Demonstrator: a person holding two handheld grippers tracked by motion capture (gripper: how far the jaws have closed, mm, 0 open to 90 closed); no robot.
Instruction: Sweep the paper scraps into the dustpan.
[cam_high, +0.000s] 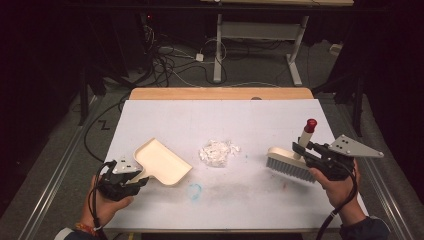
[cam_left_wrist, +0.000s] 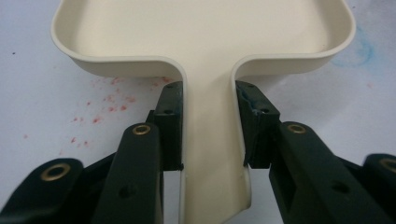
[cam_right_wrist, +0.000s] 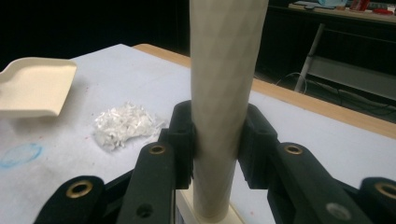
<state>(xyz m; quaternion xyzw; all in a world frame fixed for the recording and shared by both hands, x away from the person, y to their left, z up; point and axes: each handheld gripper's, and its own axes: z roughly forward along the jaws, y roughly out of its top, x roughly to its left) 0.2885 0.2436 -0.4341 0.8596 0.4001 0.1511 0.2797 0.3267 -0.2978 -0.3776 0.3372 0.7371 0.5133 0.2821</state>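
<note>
A cream dustpan (cam_high: 162, 162) lies at the left of the white table, its tray pointing away from the person. My left gripper (cam_high: 131, 179) is shut on the dustpan's handle (cam_left_wrist: 208, 144), with both pads pressed against its sides. At the right, a cream hand brush (cam_high: 290, 162) with grey bristles and a red-tipped handle hangs just over the table. My right gripper (cam_high: 304, 149) is shut on the brush's handle (cam_right_wrist: 223, 93), which stands upright between the jaws. A heap of shredded white paper (cam_high: 218, 151) lies in the middle, between dustpan and brush.
The white table top (cam_high: 250, 120) carries a blue smudge (cam_high: 194, 190) near the front and small red specks (cam_left_wrist: 109, 100) beside the dustpan. A wooden edge (cam_high: 220, 93) runs along the far side. Cables and a desk frame (cam_high: 260, 35) stand on the floor beyond.
</note>
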